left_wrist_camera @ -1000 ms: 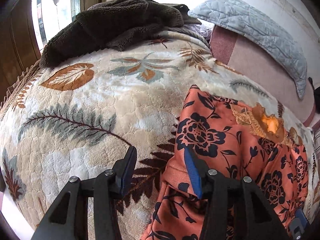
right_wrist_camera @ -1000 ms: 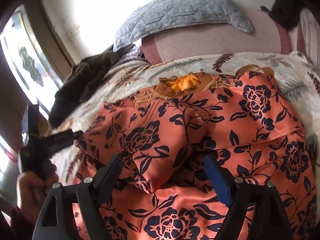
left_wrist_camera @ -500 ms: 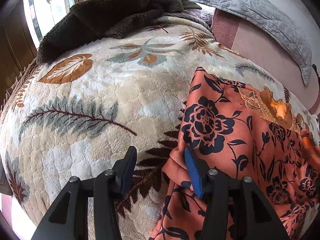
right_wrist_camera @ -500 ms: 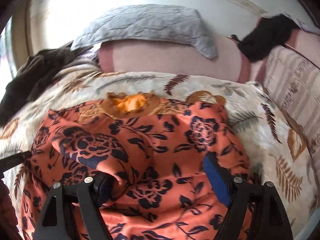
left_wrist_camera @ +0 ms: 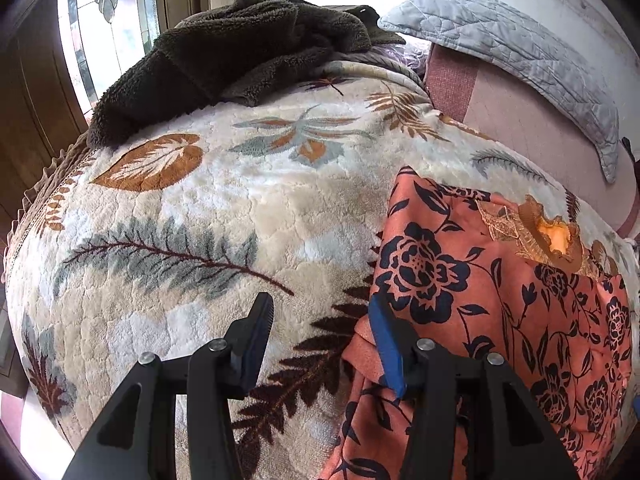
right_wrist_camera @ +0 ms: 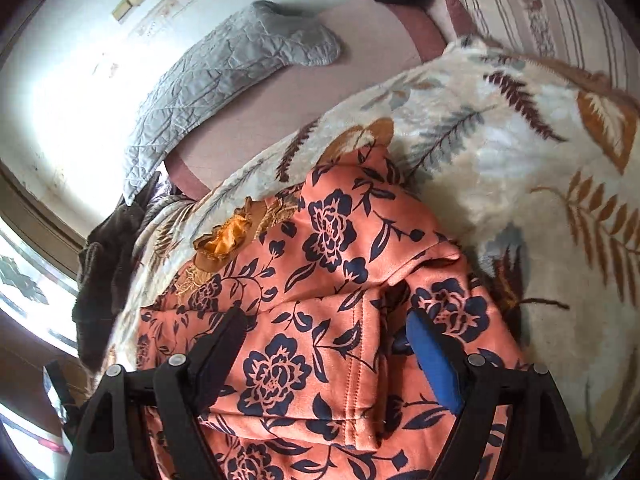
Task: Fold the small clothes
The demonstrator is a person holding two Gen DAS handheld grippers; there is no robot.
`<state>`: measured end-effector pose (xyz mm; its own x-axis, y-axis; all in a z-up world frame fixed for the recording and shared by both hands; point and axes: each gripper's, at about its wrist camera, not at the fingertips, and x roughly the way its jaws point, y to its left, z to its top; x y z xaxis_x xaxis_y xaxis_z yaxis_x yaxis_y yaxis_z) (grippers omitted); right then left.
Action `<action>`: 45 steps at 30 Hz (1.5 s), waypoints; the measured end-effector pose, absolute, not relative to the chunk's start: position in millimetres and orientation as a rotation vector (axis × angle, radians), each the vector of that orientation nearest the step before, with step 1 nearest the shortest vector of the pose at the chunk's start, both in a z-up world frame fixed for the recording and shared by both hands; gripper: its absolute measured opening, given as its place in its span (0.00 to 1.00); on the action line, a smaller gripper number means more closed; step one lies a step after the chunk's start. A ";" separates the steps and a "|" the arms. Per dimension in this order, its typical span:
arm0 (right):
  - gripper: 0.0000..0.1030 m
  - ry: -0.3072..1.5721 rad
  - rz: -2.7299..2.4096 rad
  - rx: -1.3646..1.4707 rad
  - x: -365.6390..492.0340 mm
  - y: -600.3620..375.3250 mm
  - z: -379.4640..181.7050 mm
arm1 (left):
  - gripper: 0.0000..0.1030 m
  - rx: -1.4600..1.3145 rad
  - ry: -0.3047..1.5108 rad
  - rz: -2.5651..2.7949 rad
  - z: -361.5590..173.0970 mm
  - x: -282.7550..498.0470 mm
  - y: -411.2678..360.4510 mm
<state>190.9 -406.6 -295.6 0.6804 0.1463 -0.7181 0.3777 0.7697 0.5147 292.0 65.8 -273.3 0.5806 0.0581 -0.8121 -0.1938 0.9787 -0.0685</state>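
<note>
An orange garment with dark blue flowers lies spread on the leaf-patterned blanket, its gold-trimmed neckline toward the pillows. My left gripper is open at the garment's left edge; its blue pad touches the folded hem, and only blanket shows between its fingers. In the right wrist view the same garment fills the middle. There my right gripper stands wide open over a folded, stitched sleeve part near the garment's right side. Fabric lies between its fingers, which do not press on it.
A dark brown fleece is heaped at the blanket's far left by the window. A grey quilted pillow rests on a pink bolster against the wall. Bare blanket lies right of the garment, with a striped cushion beyond it.
My right gripper has slid to the right across the garment and rolled, so the garment's right edge and bare blanket now show. The left gripper has kept still.
</note>
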 end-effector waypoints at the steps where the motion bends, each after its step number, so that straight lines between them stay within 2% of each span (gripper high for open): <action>1: 0.82 0.863 -0.141 0.732 198.0 -410.4 -304.9 | 0.49 -0.153 0.934 0.143 -272.1 292.2 64.8; 2: 0.78 0.889 -0.140 0.755 203.9 -412.4 -314.1 | 0.49 -0.145 0.929 0.139 -271.3 292.4 62.8; 4: 0.60 0.943 -0.129 0.784 214.0 -411.6 -332.9 | 0.49 -0.127 0.921 0.127 -270.2 293.0 57.5; 6: 0.30 1.009 -0.137 0.757 220.1 -403.1 -345.6 | 0.49 -0.109 0.911 0.111 -268.8 292.9 51.9; 7: 0.28 1.021 -0.140 0.721 220.8 -396.8 -346.2 | 0.49 -0.099 0.905 0.107 -268.1 292.9 49.9; 8: 0.16 1.008 -0.141 0.681 219.7 -391.9 -342.6 | 0.49 -0.090 0.898 0.108 -267.1 292.6 48.3; 9: 0.08 0.986 -0.123 0.653 218.0 -386.5 -334.3 | 0.49 -0.085 0.890 0.108 -265.6 292.0 47.5; 16: 0.08 0.731 -0.117 0.447 223.2 -375.4 -239.3 | 0.49 -0.078 0.809 0.103 -252.7 286.5 43.9; 19: 0.08 0.662 -0.160 0.411 242.2 -387.8 -220.9 | 0.49 -0.070 0.786 0.090 -250.9 285.6 37.0; 23: 0.14 0.702 -0.190 0.553 279.6 -427.5 -258.1 | 0.49 0.000 0.812 0.064 -260.7 289.9 15.6; 24: 0.20 0.758 -0.196 0.619 289.5 -439.3 -278.3 | 0.49 0.022 0.824 0.057 -264.6 291.5 9.8; 26: 0.26 0.886 -0.243 0.747 300.5 -461.7 -320.8 | 0.49 0.059 0.853 0.047 -272.2 294.0 1.1; 28: 0.26 0.955 -0.263 0.847 298.0 -477.1 -351.8 | 0.49 0.078 0.880 0.049 -277.7 297.7 -2.7; 29: 0.26 0.921 -0.241 0.893 291.2 -482.9 -354.9 | 0.49 0.074 0.885 0.050 -278.5 298.1 -2.4; 32: 0.33 0.825 -0.262 0.890 267.0 -490.6 -334.3 | 0.49 0.051 0.866 0.048 -273.1 296.5 0.0; 37: 0.33 0.682 -0.244 0.740 243.5 -481.2 -281.7 | 0.49 0.051 0.796 -0.001 -259.6 286.2 -9.4; 41: 0.33 0.698 -0.153 0.636 250.4 -442.5 -266.4 | 0.51 0.068 0.748 -0.017 -255.9 279.5 -18.9; 45: 0.33 0.758 -0.131 0.598 257.1 -414.9 -283.8 | 0.56 0.106 0.722 -0.008 -260.0 278.3 -28.4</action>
